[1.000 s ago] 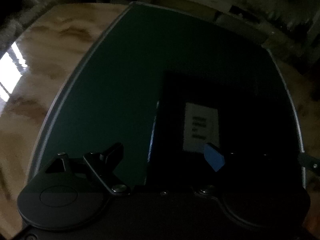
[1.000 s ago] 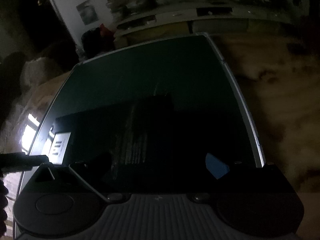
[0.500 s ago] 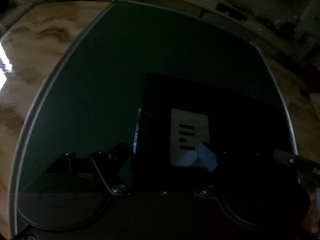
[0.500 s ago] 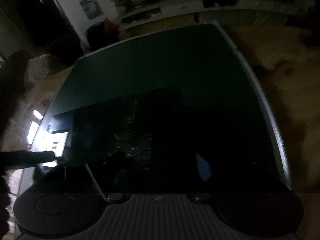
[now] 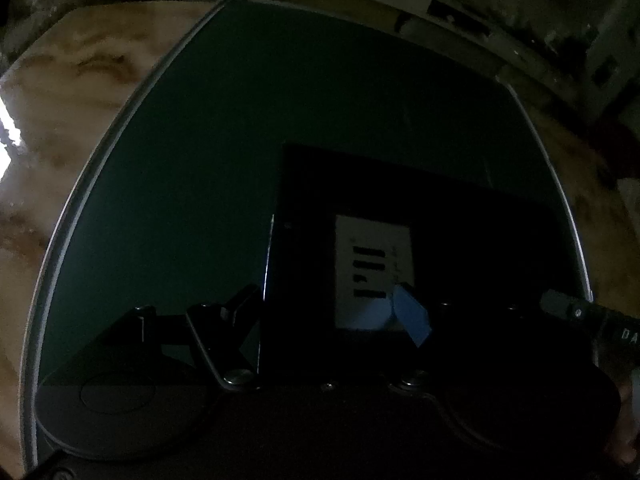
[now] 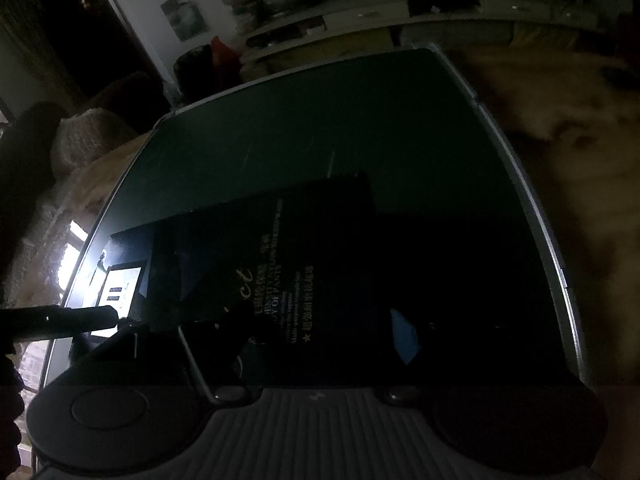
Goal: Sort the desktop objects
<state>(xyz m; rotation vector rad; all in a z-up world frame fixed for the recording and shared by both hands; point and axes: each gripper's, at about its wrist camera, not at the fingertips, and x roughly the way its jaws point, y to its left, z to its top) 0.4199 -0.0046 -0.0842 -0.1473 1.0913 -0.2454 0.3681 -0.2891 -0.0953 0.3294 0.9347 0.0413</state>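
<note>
We straddle the black box (image 5: 420, 208) on the green mat (image 5: 240, 140), both jaws apart; next, close and lift together.

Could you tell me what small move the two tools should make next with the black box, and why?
Probably close both tools on the box. It lies flat on the green mat, and the left tool and right tool each look open, fingers either side of its near edge.

Matt green mat (image 5: 280, 120) on glossy wood-grain table (image 5: 72, 92); glossy black box (image 6: 280, 264).
</note>
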